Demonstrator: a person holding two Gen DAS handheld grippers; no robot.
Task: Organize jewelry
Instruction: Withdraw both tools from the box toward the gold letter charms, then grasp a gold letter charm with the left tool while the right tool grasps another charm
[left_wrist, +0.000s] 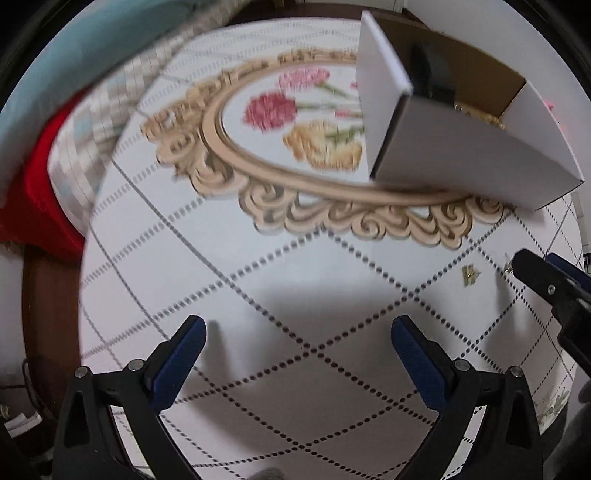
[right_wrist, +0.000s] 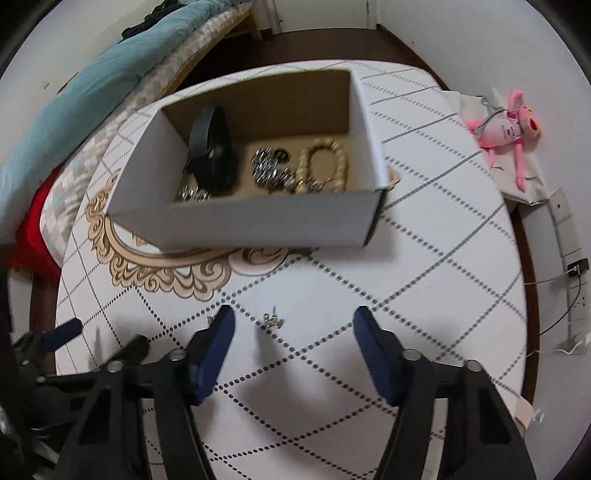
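A white cardboard box (right_wrist: 258, 225) stands on the table and holds a beige bead bracelet (right_wrist: 325, 162), silvery jewelry (right_wrist: 267, 168) and a black watch (right_wrist: 210, 147); the box also shows in the left wrist view (left_wrist: 461, 147). A small earring (right_wrist: 272, 319) lies on the cloth just ahead of my open right gripper (right_wrist: 293, 332), between its fingers. A second small gold piece (left_wrist: 470, 275) lies to the right of my open, empty left gripper (left_wrist: 298, 332). The right gripper's fingertip (left_wrist: 532, 267) is near it.
The round table (right_wrist: 424, 277) has a white quilted cloth with a floral medallion (left_wrist: 295, 122). A bed with teal and red bedding (right_wrist: 74, 122) lies to the left. A pink plush toy (right_wrist: 509, 125) lies on a bag at the far right.
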